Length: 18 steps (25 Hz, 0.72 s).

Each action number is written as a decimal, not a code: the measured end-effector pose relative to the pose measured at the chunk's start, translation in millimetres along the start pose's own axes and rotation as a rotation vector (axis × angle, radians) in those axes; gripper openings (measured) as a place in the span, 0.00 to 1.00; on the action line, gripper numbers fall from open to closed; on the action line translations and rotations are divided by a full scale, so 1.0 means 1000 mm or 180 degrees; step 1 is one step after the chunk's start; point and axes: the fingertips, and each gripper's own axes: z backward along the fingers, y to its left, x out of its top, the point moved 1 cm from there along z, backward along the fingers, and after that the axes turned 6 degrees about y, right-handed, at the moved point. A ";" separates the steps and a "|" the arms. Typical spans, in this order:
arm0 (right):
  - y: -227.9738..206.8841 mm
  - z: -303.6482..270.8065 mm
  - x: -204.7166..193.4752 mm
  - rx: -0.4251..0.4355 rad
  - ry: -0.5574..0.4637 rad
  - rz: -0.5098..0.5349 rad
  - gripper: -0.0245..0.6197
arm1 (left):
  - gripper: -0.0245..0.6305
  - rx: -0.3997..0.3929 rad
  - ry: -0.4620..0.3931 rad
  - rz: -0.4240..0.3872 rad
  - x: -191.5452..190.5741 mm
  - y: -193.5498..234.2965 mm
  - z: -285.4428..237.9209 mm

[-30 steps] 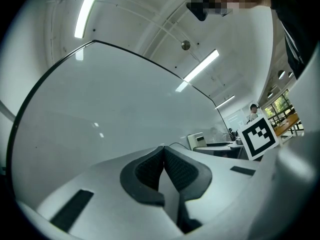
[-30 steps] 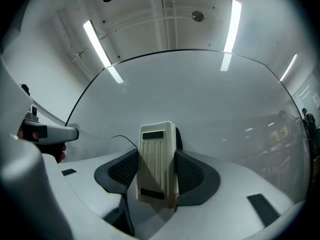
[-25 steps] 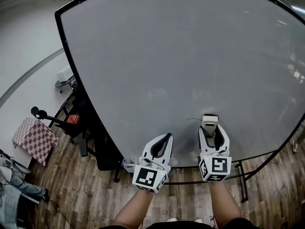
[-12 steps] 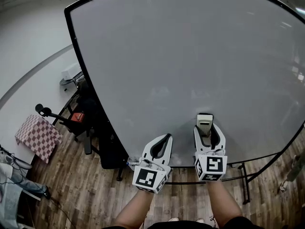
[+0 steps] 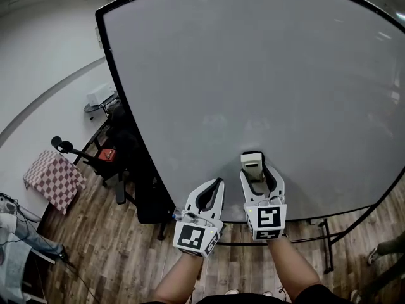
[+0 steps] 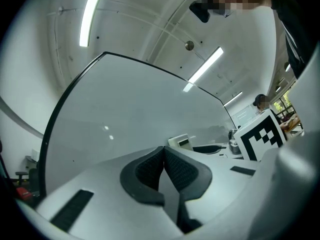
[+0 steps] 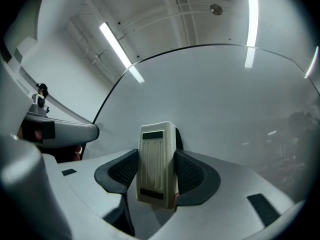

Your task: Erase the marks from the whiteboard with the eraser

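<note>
Wood-plank floor [image 5: 126, 258], checkered cloth [image 5: 54, 181] at left — black furniture [image 5: 123, 149] nearby, ceiling strip light [image 6: 92, 14]

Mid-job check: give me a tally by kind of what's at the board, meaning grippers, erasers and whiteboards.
grippers: 2 (left gripper shut, empty; right gripper shut on the eraser)
eraser: 1
whiteboard: 1
Total: 4

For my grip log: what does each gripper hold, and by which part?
The right gripper holds the eraser by its long sides; the left gripper holds nothing, jaws shut.
</note>
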 end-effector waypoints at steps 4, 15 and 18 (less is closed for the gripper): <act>0.024 -0.008 0.005 0.0210 0.0082 0.0045 0.43 | 0.07 0.0086 -0.0012 -0.0020 0.004 0.010 0.009; 0.058 0.001 0.020 0.0658 -0.0037 0.0083 0.43 | 0.07 0.0367 -0.0007 -0.0090 0.011 0.032 0.030; 0.056 0.017 0.040 0.0699 -0.0238 0.0097 0.43 | 0.07 0.0440 -0.0033 -0.0111 0.017 0.035 0.033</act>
